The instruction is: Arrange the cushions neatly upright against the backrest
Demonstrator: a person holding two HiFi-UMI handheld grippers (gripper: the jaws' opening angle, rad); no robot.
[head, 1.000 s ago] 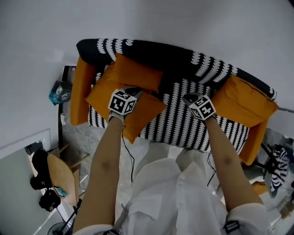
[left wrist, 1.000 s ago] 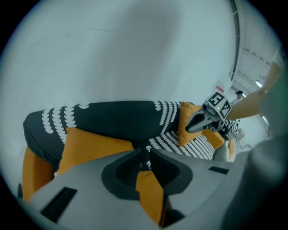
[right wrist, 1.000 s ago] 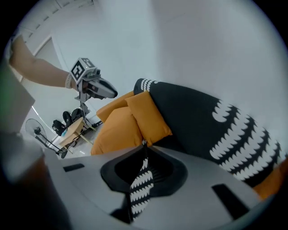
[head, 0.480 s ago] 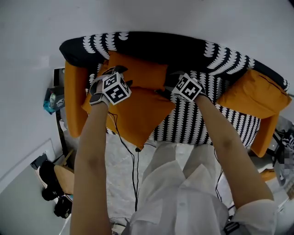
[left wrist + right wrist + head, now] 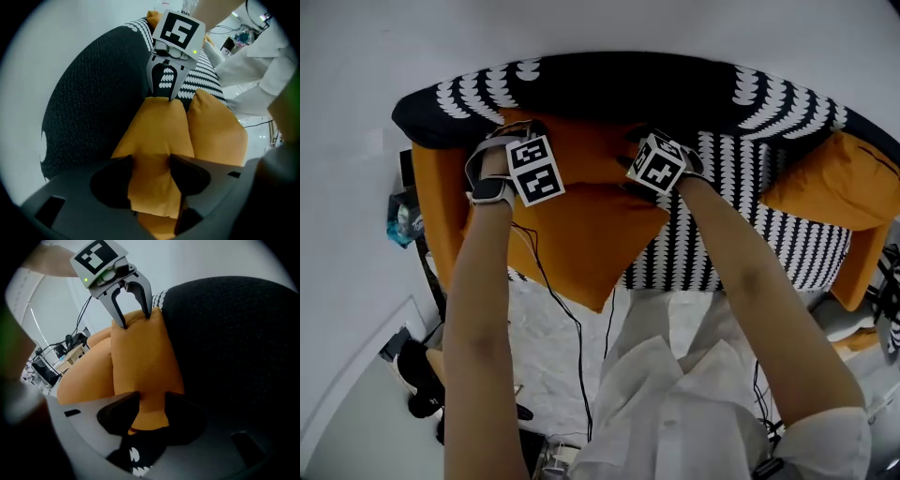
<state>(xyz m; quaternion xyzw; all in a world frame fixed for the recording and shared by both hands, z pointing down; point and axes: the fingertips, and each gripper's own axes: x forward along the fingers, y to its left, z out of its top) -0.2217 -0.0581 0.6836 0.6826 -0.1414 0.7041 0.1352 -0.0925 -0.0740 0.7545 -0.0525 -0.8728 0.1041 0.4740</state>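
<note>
An orange cushion [image 5: 591,150] stands against the black and white sofa backrest [image 5: 628,89]. My left gripper [image 5: 521,133] points down over its top left end, my right gripper [image 5: 630,152] at its top right end. In the left gripper view the left gripper [image 5: 151,161] straddles the cushion's edge [image 5: 157,126]; its jaws have just been opening. The right gripper [image 5: 151,399] likewise has the cushion's corner [image 5: 140,357] between jaws that have just been opening. A second orange cushion [image 5: 581,234] lies on the seat in front, overhanging it.
A third orange cushion [image 5: 834,183] leans at the sofa's right end. The orange armrest [image 5: 431,206] bounds the left end, with a small side table and a blue-green packet [image 5: 401,214] beyond. Cables [image 5: 572,328] hang to the floor.
Both grippers have moved from over the seat up to the back cushion's top edge and have opened around it. The view has shifted closer over the sofa.
</note>
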